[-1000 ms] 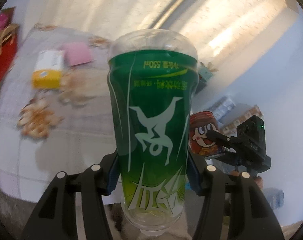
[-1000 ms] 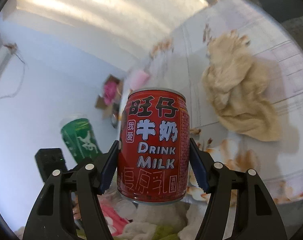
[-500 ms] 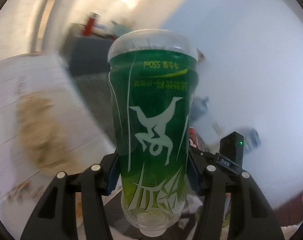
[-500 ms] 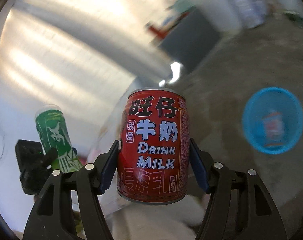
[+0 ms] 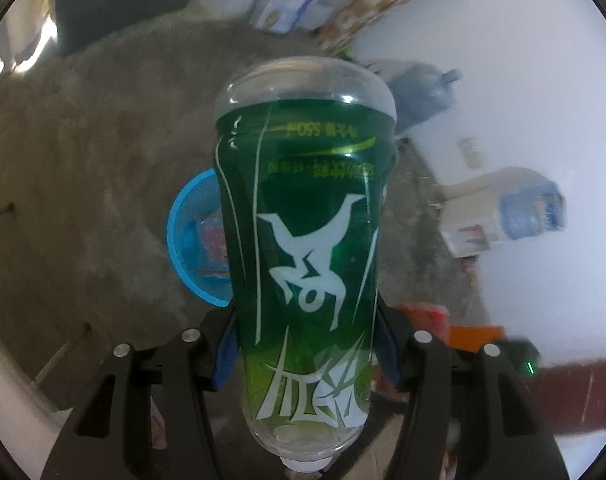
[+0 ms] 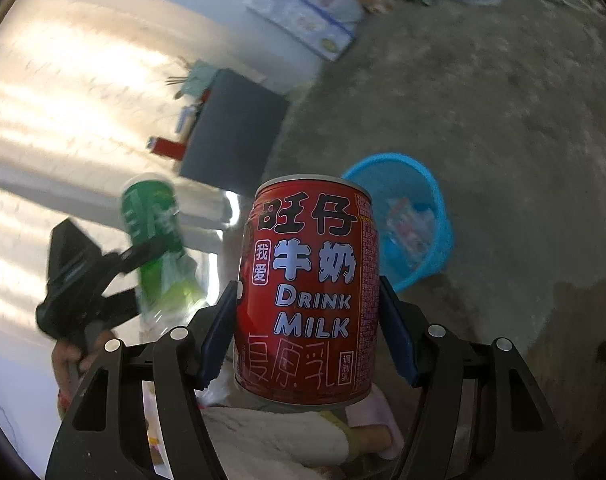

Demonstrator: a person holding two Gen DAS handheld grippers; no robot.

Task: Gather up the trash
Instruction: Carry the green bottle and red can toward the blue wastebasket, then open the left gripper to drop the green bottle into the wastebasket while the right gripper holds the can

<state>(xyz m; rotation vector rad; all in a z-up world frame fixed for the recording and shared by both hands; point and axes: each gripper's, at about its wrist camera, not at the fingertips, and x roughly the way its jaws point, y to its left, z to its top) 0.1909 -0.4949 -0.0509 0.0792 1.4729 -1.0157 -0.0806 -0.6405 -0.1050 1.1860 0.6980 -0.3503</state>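
Trash in both claws: the left gripper (image 5: 307,356) clamps a green-labelled bottle (image 5: 307,240) upside down, the right gripper (image 6: 308,334) squeezes a red milk can (image 6: 305,288) upright. Beyond them, down on the concrete floor (image 6: 503,120), sits the blue basket (image 6: 431,216) with wrappers already inside. Risk, I'd say: let go short or off-centre and the round can clips the rim and rolls away.
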